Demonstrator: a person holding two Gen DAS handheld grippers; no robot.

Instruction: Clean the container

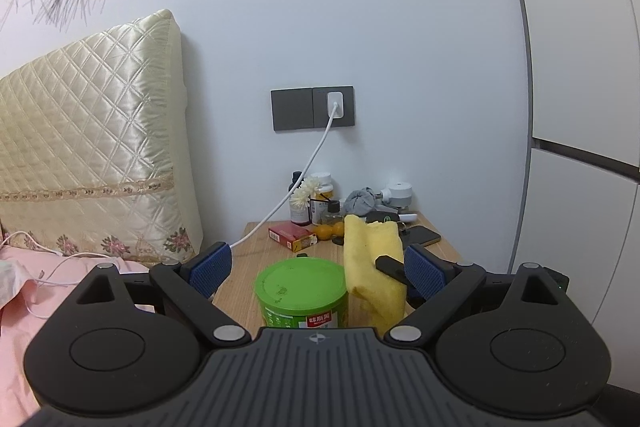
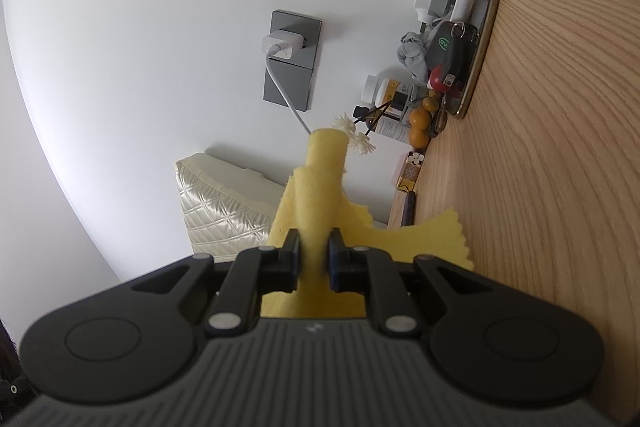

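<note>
A green round container (image 1: pixel 301 293) with a green lid stands on the wooden bedside table (image 1: pixel 256 247). It sits between the wide-open fingers of my left gripper (image 1: pixel 318 269), which touch nothing. A yellow cloth (image 1: pixel 374 267) hangs just right of the container, held by a black finger of the other gripper. In the right wrist view my right gripper (image 2: pixel 314 259) is shut on the yellow cloth (image 2: pixel 324 187), rolled sideways so the table (image 2: pixel 552 147) runs along the right. The container is hidden in that view.
At the table's back stand bottles (image 1: pixel 324 195), white flowers (image 1: pixel 306 193), oranges (image 1: pixel 326 230), a red box (image 1: pixel 292 235), a phone (image 1: pixel 422 235), keys and a grey cloth (image 1: pixel 360 201). A white charger cable (image 1: pixel 316 163) runs from the wall socket. A pillow (image 1: pixel 92 139) and pink bedding lie left.
</note>
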